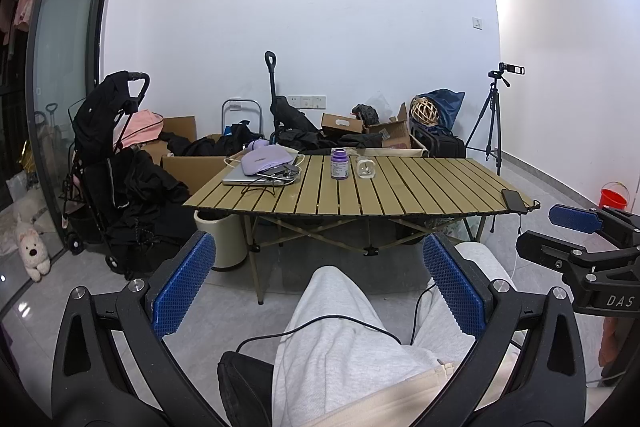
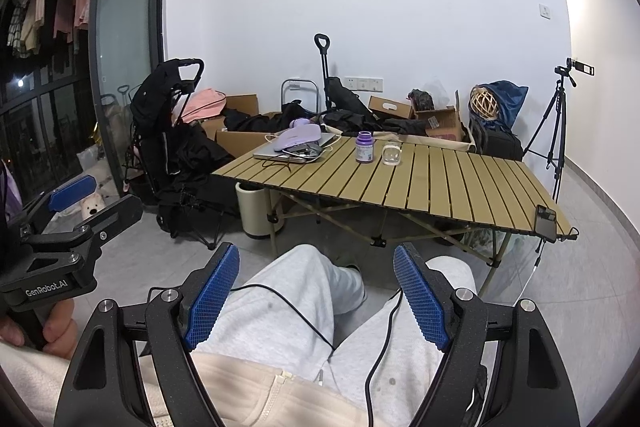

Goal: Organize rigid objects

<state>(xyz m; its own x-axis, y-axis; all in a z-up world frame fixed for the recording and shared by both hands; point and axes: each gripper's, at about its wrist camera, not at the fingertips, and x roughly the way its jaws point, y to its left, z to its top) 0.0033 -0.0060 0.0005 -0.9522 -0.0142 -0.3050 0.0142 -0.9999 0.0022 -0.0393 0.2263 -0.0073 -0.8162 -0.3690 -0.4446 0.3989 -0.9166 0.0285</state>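
A purple bottle (image 1: 339,164) and a clear glass mug (image 1: 366,167) stand side by side at the far middle of a slatted folding table (image 1: 420,195). They also show in the right wrist view, the bottle (image 2: 364,147) left of the mug (image 2: 391,153). My left gripper (image 1: 320,279) is open and empty, held low over the person's lap, well short of the table. My right gripper (image 2: 316,293) is open and empty too, also over the lap. Each gripper shows at the edge of the other's view.
A laptop under a lilac pouch (image 1: 266,159) with cables lies at the table's far left. A black phone (image 1: 514,201) lies at the right front corner. A stroller (image 1: 104,163), boxes, bags and a tripod (image 1: 494,123) stand around. A white bin (image 1: 220,239) stands under the table.
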